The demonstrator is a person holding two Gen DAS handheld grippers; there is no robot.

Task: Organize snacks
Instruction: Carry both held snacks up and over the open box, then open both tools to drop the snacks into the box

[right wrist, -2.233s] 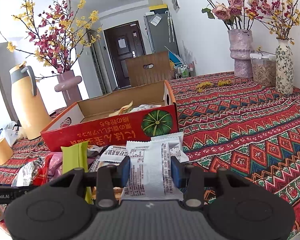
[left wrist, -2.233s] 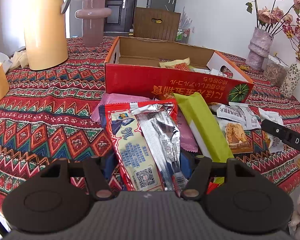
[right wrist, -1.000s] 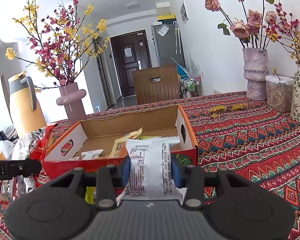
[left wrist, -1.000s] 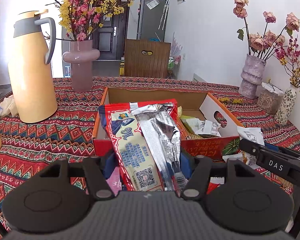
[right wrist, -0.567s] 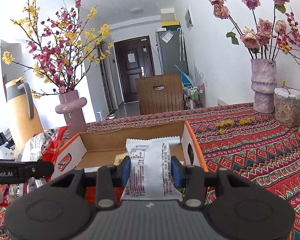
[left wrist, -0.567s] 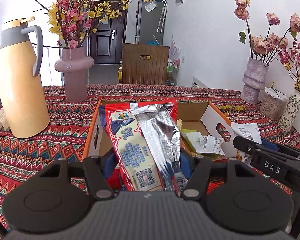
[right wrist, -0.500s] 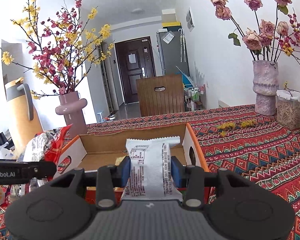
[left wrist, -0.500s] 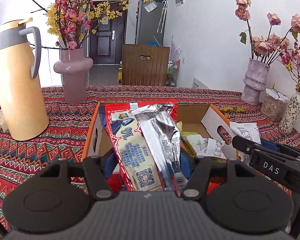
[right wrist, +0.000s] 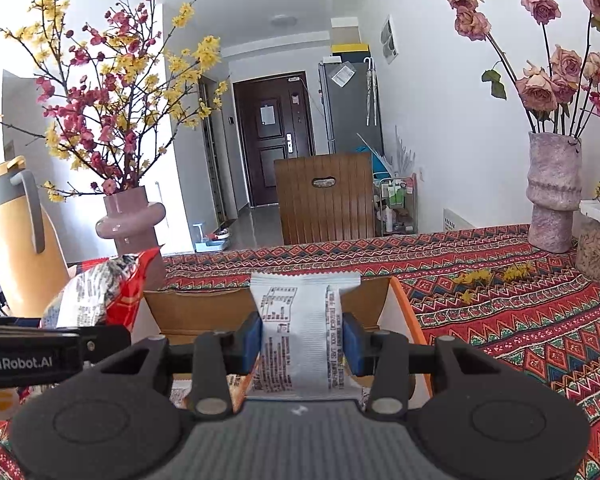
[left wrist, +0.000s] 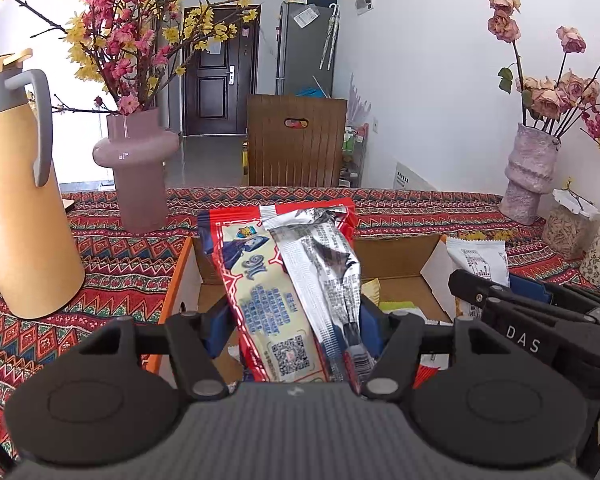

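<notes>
Left tool [left wrist: 294,334]: you're pinching the red-and-silver snack bag [left wrist: 288,280] between both pads; it hangs over the left half of the cardboard box [left wrist: 396,264].
Box: open top, on the patterned counter [left wrist: 116,256], straight ahead of both tools; your landmark.
Box contents: a few small packets on the floor of it, a yellowish one [left wrist: 372,290] and a green one [left wrist: 396,305] visible past the bag; exact count hidden by the tools.
Right tool [right wrist: 302,346]: clamped on the white snack packet [right wrist: 302,320], held over the right half of the box, just inside its right wall.
Progress, my read: mid-task. Some snacks already sit in the box, two more are in your grip above it, neither released yet.
Left to do: lower and let go of both; whether loose snacks remain on the counter in front of the box can't be told from here.
Count: 2 tools, 2 held snacks, 1 box.
Around the box: 1 tan thermos jug [left wrist: 18,200] far left of it, 1 pink vase [left wrist: 136,172] behind its left corner, 1 wooden chair [left wrist: 296,140] behind it, 1 rough mauve vase [right wrist: 554,192] well to its right, 1 clear jar [right wrist: 598,246] beside that vase.
</notes>
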